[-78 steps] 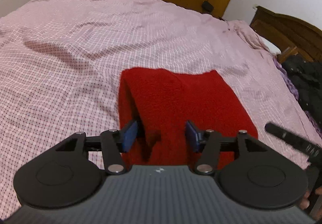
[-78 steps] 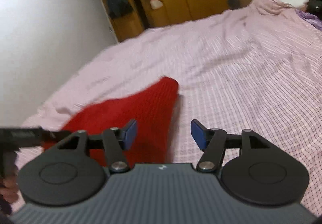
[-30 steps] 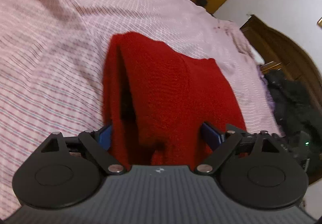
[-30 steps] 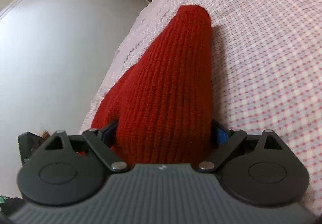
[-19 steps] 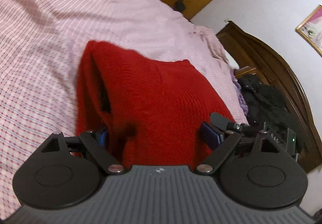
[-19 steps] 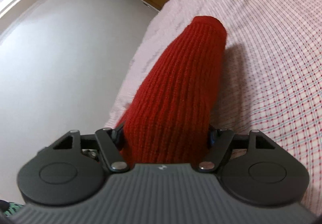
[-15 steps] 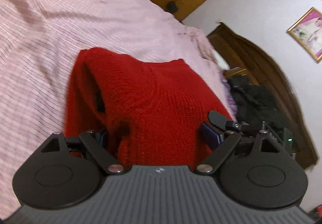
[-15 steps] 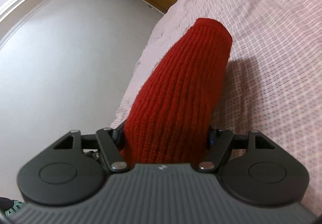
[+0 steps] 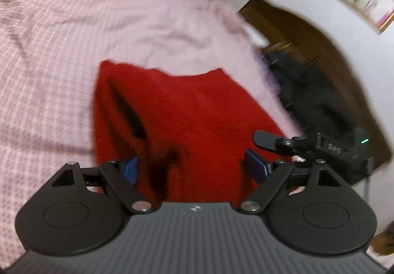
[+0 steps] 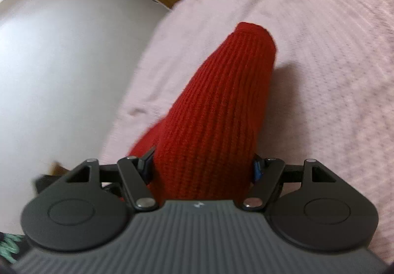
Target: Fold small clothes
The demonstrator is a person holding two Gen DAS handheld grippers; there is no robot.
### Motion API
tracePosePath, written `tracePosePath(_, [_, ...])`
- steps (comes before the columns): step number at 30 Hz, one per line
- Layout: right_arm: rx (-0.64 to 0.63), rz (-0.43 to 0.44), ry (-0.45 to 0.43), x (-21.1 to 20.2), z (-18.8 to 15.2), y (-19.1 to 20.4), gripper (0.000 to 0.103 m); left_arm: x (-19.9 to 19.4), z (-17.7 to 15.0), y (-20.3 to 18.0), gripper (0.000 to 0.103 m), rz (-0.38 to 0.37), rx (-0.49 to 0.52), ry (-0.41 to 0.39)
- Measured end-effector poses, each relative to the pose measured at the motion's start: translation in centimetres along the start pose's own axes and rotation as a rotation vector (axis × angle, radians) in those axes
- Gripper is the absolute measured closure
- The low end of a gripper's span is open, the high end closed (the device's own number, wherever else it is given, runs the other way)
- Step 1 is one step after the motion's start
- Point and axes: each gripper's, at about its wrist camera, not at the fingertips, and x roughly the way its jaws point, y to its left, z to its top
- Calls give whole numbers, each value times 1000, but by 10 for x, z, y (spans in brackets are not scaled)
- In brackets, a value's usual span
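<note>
Both our grippers had lifted the red knit garment (image 9: 187,111) off the near edge of the bed compared with a second before, when it lay flatter on the pink checked bedspread (image 9: 61,52). Nearest us, our right gripper (image 10: 203,168) was clenched on a thick bunch of the knit, pads pressed into both sides. Our left gripper (image 9: 190,169) straddled the near hem with its jaws wide; the blue pads (image 9: 130,168) sat at the fabric's edges, and we could not tell whether they truly gripped. Beyond, the garment's far end rested on the bedspread, with a dark clothes pile (image 9: 312,91) and wooden headboard (image 9: 320,47) farther right. We judged that a loose left hold could let that corner slip, leaving the fold skewed or bunched.
</note>
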Motion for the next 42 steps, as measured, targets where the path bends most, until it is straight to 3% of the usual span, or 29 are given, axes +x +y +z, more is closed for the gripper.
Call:
tracePosePath(4, [-3,-7,-6,5,-17,-13,29,5,-15,-9,17,168,103,20])
tracePosePath(15, [-114,-81,-57,-34,-28,0,26,-8,2,-37,17,237,209,-32])
tracePosePath(21, [-368,-187,-201,-66,-29,30,28,-18,17,-67,20,268,268,-89])
tracePosePath(24, [-424,-228,-241,-65,-22,34,42,-9,24,-82,25,297,312,-97])
tracePosePath(26, [-419,-234,-229,-53,-14,30,64,1,28,-86,29,293,315,-92])
tracePosePath(28, [-408,-217,-188,-37,-12,24,71,12,29,-86,34,291,306,-79])
tracePosePath(35, [-508,-241,-150,-7,-23,46,71,33,14,-72,38,375,354,-40])
tracePosePath(38, [-581,-280,-125,6,-30,51,71,34,11,-60,37,380,347,-32])
tracePosePath(42, [-562,-274,-140,9,-29,45,71,37,10,-54,37,379,343,-38])
